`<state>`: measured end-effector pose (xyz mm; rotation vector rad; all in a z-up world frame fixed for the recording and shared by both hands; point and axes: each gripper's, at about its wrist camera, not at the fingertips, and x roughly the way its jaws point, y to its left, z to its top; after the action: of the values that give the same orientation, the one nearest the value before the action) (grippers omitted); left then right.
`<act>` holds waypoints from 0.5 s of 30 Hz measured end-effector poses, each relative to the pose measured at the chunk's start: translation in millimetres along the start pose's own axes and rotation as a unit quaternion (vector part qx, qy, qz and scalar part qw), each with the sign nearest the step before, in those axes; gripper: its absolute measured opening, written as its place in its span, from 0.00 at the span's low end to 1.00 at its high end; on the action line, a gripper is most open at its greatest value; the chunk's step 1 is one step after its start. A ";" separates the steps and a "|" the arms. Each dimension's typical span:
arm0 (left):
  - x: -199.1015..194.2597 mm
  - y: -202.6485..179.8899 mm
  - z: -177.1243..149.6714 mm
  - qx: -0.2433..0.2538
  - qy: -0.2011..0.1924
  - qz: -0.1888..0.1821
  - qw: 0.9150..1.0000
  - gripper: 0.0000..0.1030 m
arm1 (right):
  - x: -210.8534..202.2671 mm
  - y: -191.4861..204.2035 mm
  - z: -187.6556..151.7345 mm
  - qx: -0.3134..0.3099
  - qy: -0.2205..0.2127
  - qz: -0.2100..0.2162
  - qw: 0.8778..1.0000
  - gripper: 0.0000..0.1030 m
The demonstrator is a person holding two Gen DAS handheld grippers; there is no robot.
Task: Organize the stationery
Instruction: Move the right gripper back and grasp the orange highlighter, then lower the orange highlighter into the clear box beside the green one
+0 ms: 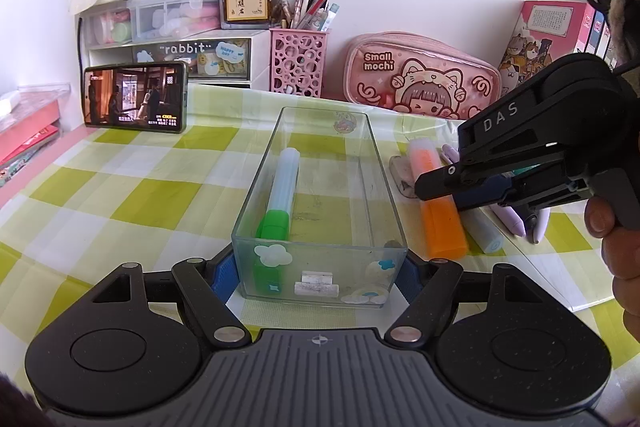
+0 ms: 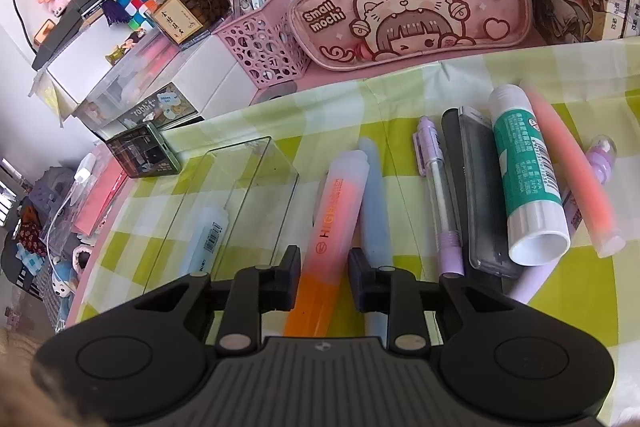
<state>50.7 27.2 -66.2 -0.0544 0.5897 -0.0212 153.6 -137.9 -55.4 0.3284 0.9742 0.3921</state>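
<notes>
A clear plastic box [image 1: 320,263] stands on the checked cloth with a green-capped highlighter [image 1: 280,199] inside. My left gripper [image 1: 318,277] is shut on the box's near end, a blue pad on each side. An orange highlighter [image 2: 332,223] lies right of the box, which shows in the right wrist view [image 2: 240,195]. My right gripper [image 2: 324,279] is open, its fingers on either side of the orange highlighter's lower body with gaps showing. It appears in the left wrist view [image 1: 440,183] over the orange highlighter [image 1: 440,215].
Beside the orange highlighter lie a pale blue highlighter [image 2: 374,203], a purple pen [image 2: 440,187], a dark case [image 2: 480,187], a glue stick [image 2: 524,175] and a pink highlighter [image 2: 568,167]. A pink pencil pouch [image 2: 412,7], pink pen cup [image 2: 264,47] and phone [image 1: 136,97] stand behind.
</notes>
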 end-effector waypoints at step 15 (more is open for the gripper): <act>0.1 -0.2 0.0 0.000 0.000 0.000 1.000 0.72 | -26.0 14.2 5.6 0.010 -0.045 0.013 0.999 0.12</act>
<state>50.8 27.0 -66.2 -0.0544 0.5896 -0.0205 142.8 -137.9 -27.2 0.3742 0.8864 0.3877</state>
